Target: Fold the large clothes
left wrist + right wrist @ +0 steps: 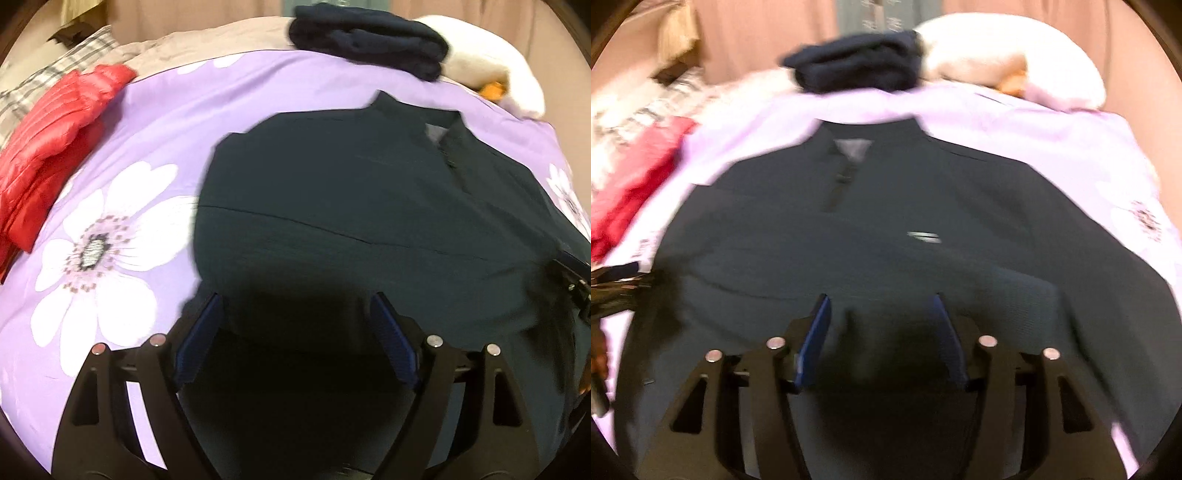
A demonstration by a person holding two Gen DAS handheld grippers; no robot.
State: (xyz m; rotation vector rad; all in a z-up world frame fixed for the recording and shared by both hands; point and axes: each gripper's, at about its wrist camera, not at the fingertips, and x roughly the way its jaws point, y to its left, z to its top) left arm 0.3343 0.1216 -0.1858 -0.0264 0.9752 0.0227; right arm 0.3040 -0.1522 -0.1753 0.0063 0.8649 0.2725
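Two grippers hover over a dark jacket [894, 229] that lies front-up on a purple flowered bedspread [147, 122], collar toward the far side of the bed and its sides already turned in so that the body looks narrow. The left gripper [295, 325] hangs over the near left part of the jacket with its jaws spread wide and nothing between them. The right gripper [881, 325] hangs over the near middle, jaws also apart and empty; the cloth under it rises in a small hump. By my reading the sleeves are dealt with and the step in hand is the fold of the lower hem up toward the collar. That calls for each gripper to drop to the near edge, pinch all the layers together, and lift evenly. A folded dark garment [369, 37], a red puffer jacket [55, 136] and a white pillow [1008, 55] lie apart at the bed's edges.
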